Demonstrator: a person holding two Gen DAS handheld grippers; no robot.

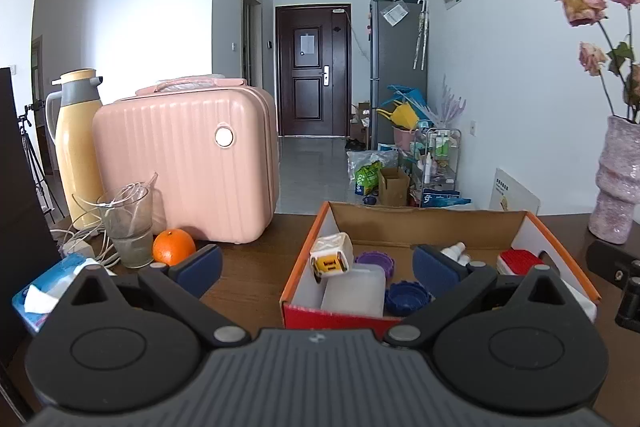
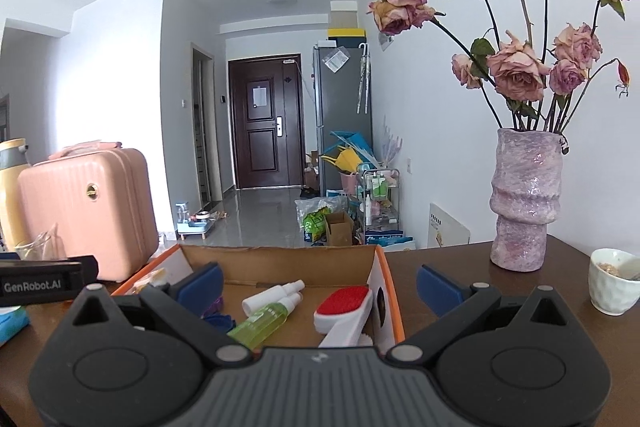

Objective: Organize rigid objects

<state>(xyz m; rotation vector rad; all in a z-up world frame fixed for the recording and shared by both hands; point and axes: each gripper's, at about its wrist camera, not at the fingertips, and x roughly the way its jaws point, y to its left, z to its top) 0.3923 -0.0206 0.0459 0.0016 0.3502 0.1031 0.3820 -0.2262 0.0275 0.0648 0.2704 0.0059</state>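
Step in hand: judged late, or between picks; the cardboard box (image 1: 424, 217) on the desk (image 1: 248, 279) already holds the rigid things
Left tongs (image 1: 316, 269): spread wide, holding nothing; poised at the box's near left
Right tongs (image 2: 320, 287): spread wide, empty; at its near right
Left view only: charger cube (image 1: 331, 259), translucent container (image 1: 354, 289), purple lid (image 1: 374, 261), blue lid (image 1: 406, 297); orange (image 1: 173, 247) left of the box
Right view only: green spray bottle (image 2: 266, 319), white spray bottle (image 2: 274, 294), red-faced brush (image 2: 344, 309); cup (image 2: 614, 279) far right
Next move: probably choosing a loose item outside the box; which one is unclear
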